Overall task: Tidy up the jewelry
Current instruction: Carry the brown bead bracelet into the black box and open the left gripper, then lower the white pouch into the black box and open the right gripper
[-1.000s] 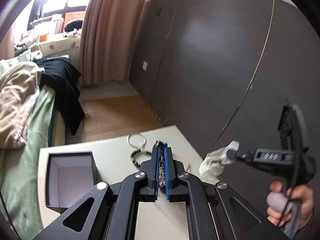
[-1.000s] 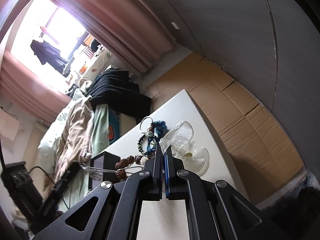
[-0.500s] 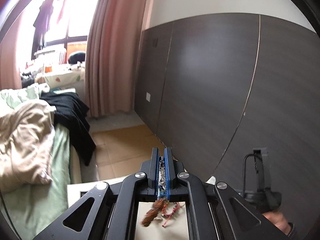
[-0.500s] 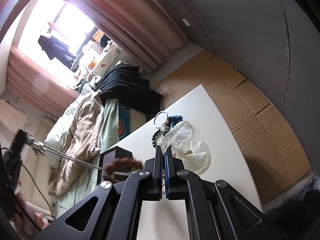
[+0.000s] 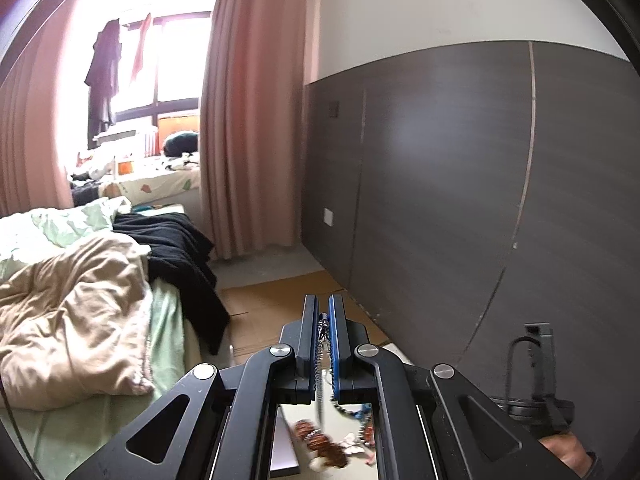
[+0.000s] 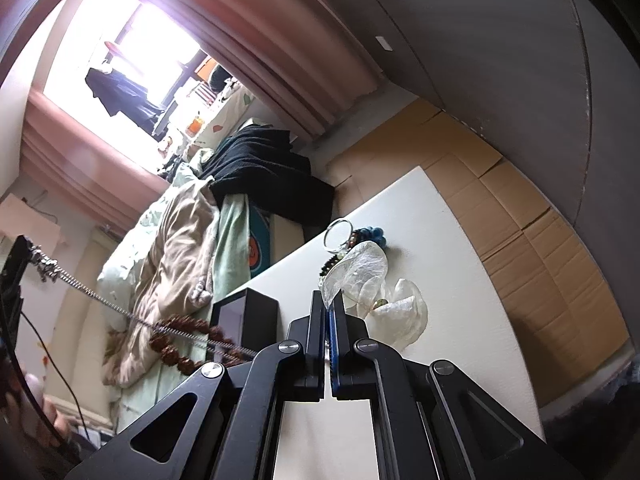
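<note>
Raised since a second ago: left gripper [image 5: 323, 312], now looking over bed and dark wall panels, table dropping to the bottom edge. Its jaws are clamping a silver chain [image 6: 100, 300], which is hanging slantwise with a brown bead bracelet [image 6: 180, 344] dangling beside the black box [image 6: 256, 312]. Right gripper [image 6: 331, 300] is pinching a clear plastic bag [image 6: 360, 268] above the white table [image 6: 460, 264]; ring [image 6: 338, 233] and blue beads [image 6: 370, 234] are lying behind it.

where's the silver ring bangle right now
In the right wrist view the silver bangle lies at the white table's far end, beside the blue beads.
</note>
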